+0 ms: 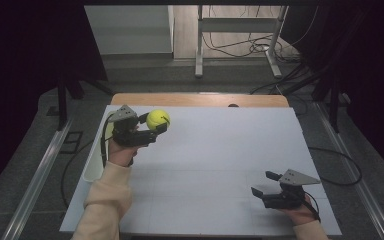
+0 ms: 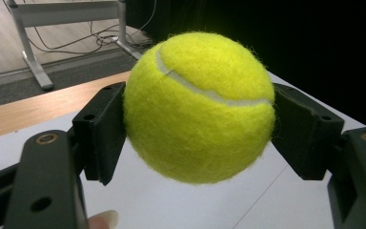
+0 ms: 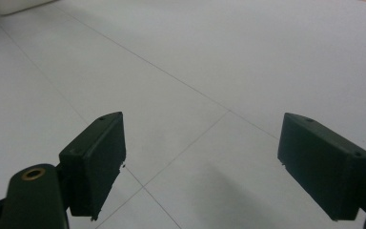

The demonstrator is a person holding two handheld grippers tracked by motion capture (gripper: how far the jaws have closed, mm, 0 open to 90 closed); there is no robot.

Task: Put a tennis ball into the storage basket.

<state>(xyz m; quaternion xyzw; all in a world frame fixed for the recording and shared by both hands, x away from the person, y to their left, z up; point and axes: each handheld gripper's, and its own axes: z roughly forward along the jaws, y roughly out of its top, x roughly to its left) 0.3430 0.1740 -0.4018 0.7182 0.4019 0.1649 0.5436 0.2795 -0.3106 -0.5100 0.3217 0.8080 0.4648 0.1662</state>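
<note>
I have the tennis ball [image 1: 158,120] clamped in my left gripper [image 1: 155,128], at the far left of the white table [image 1: 220,165] — lifted clear of the surface, judging from the left gripper view, where the ball [image 2: 199,107] hangs between the two black pads with bare tabletop showing beneath it. Each pad presses a flank of the ball, about level with its middle, so the grasp looks square rather than off to one edge. The white seam curves across the upper face toward the camera.

My right gripper [image 1: 262,186] sits low at the near right corner, jaws spread wide with nothing between them; its own view shows the two pads [image 3: 95,157] apart over the faint grid lines of the table [image 3: 228,57].

The relation that matters for what comes next — the ball lies well apart from the right gripper, up and across the table toward the far left, and the left gripper is the one already on it. A round ball has no long axis to line up with, so orientation is no concern. If it goes down, I judge the spot straight below is free. A white container [image 1: 96,167] hangs at the left table edge just beside my left forearm, the nearest place it could go.
</note>
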